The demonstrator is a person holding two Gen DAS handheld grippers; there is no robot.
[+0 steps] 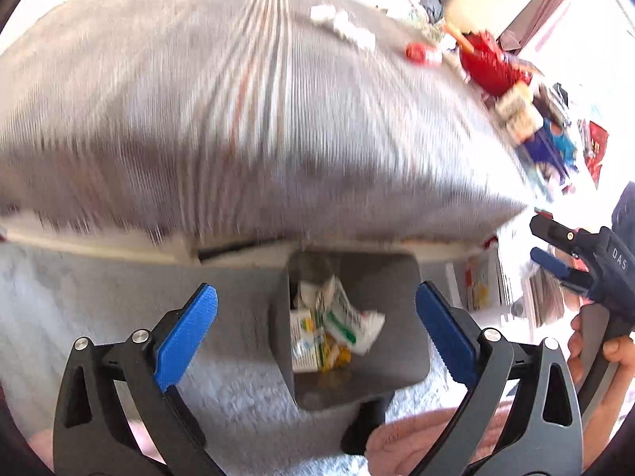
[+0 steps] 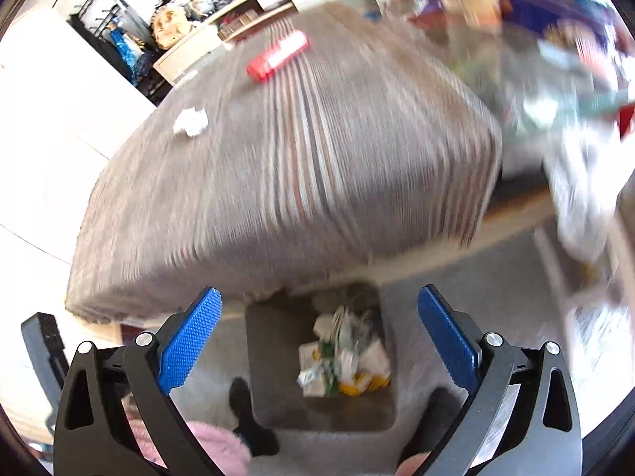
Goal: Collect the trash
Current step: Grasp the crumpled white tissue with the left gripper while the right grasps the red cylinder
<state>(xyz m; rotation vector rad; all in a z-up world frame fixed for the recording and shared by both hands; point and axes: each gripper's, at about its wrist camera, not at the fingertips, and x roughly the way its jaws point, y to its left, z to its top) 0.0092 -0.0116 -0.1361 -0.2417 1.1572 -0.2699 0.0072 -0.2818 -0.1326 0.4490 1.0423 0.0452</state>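
Both grippers released above the bin.
Left gripper [image 1: 316, 331] and right gripper [image 2: 319, 335] jaws spread wide, nothing between; trash [image 1: 331, 327] lies inside the grey bin [image 1: 391, 289], by the striped table [image 1: 238, 119] edge.

black tongs [image 1: 316, 333] with textured blue pads [image 1: 186, 337], silver screws, pink fuzzy clothing [image 2: 222, 452].

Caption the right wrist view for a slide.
Open right gripper above the grey bin of wrappers, striped table beyond.
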